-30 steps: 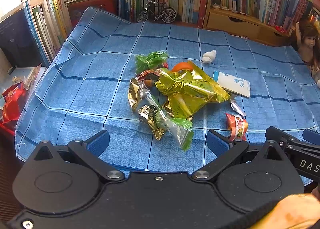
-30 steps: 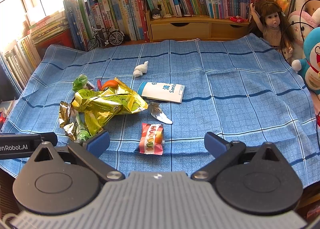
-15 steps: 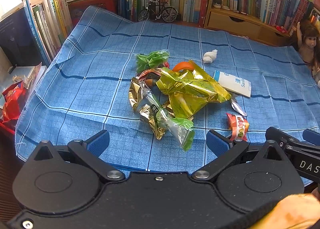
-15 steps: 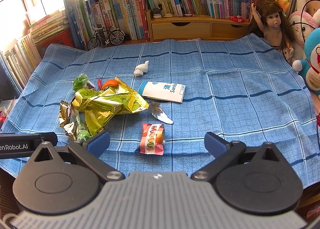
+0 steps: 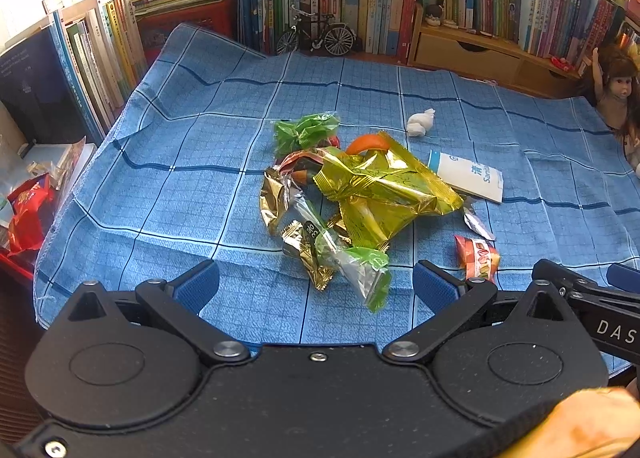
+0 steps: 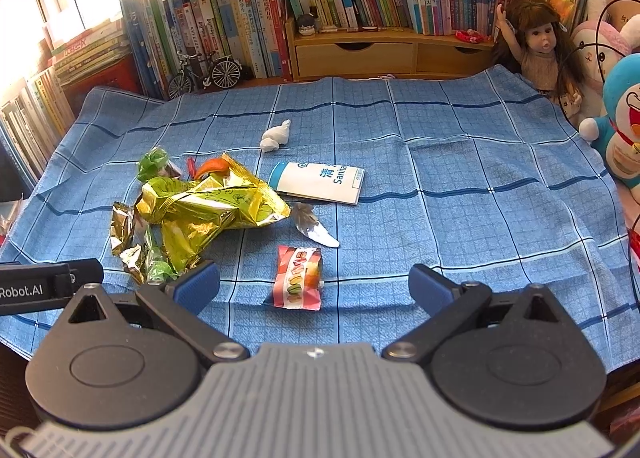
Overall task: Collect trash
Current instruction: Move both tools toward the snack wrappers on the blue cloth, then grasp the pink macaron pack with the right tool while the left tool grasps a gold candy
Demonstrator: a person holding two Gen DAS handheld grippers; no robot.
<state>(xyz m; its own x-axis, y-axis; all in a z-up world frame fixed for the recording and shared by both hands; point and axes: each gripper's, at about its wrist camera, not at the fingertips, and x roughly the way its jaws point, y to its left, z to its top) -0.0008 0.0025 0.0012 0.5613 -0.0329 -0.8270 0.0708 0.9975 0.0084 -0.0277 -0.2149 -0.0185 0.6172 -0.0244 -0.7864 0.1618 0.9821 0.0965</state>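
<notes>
- Trash: from the left wrist, a gold wrapper pile [image 5: 360,201] lies on the blue cloth [image 5: 180,177] just ahead of the left gripper [image 5: 316,286], jaws spread wide, empty.
- From the right wrist, a red snack packet [image 6: 298,278] sits between the right gripper [image 6: 314,288] jaws, released; a white sachet [image 6: 320,181] lies farther ahead.

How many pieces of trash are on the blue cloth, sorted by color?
Gold wrappers: 2, a big bag and a small wrapper
Green: 2, one far, one near
White: 2, a tissue wad and a wipes packet
Silver scrap: 1
Red snack pack: 1
Orange peel: 1
Total: 9
</notes>
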